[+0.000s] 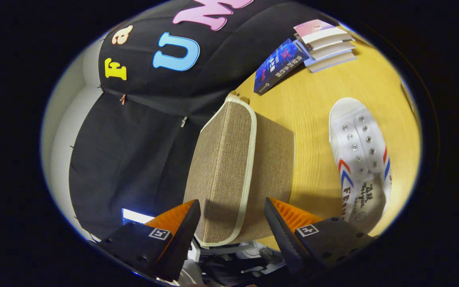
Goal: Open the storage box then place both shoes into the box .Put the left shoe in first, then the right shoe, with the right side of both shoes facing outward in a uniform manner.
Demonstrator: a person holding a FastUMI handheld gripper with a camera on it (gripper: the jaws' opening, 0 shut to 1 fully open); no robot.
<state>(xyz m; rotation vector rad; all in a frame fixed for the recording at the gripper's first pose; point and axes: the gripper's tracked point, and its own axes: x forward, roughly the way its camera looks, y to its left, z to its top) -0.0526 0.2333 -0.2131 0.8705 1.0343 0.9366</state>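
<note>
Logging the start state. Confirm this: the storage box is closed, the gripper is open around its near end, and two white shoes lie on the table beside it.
One detail is wrong: the gripper view shows one white shoe beside the storage box, not two. The rest stands.

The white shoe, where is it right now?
In the gripper view, the white shoe lies on the wooden table beside the storage box, beyond the open gripper, with books farther off.

A yellow wooden tabletop [317, 99] is backed by a black cloth wall [134, 139]. Stacked books [327, 46] and a blue book [279, 65] are seen at its far edge.
</note>
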